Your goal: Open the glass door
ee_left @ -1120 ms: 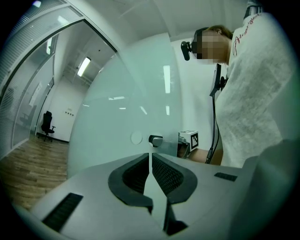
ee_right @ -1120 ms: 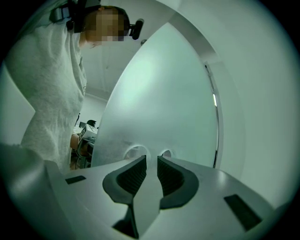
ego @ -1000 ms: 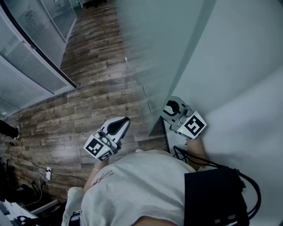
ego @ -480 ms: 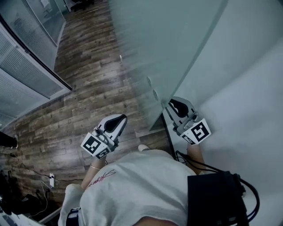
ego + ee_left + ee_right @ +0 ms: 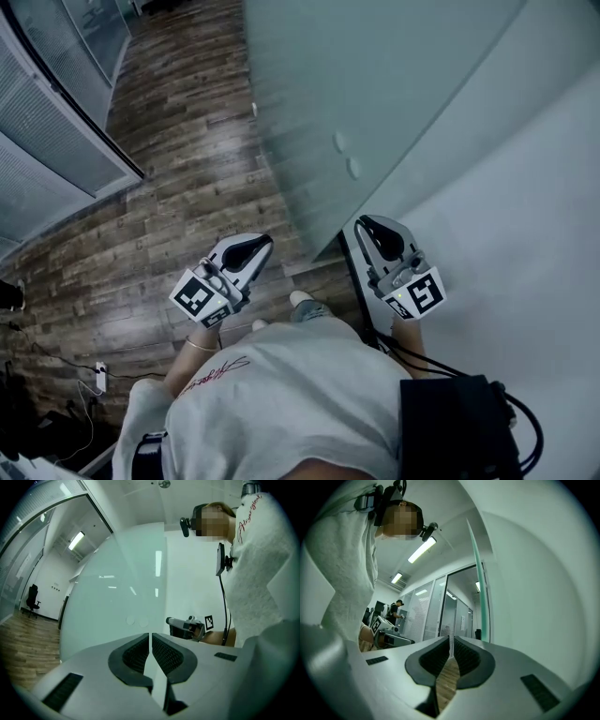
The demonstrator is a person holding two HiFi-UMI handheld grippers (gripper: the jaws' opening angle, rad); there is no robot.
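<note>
Just ahead of your right gripper (image 5: 367, 223) fingertips: glass door (image 5: 375, 103) edge. Right jaws just closed more, nearly together, nothing between. Left gripper (image 5: 262, 241) jaws together, empty.

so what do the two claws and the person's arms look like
The left claw and right claw are white wedge-shaped shells with black ribbed pads. Each carries a cube of black-and-white square markers. Black cables run by the right arm. A white short-sleeved shirt is worn. The right claw's jaws have just been closing on nothing.
</note>
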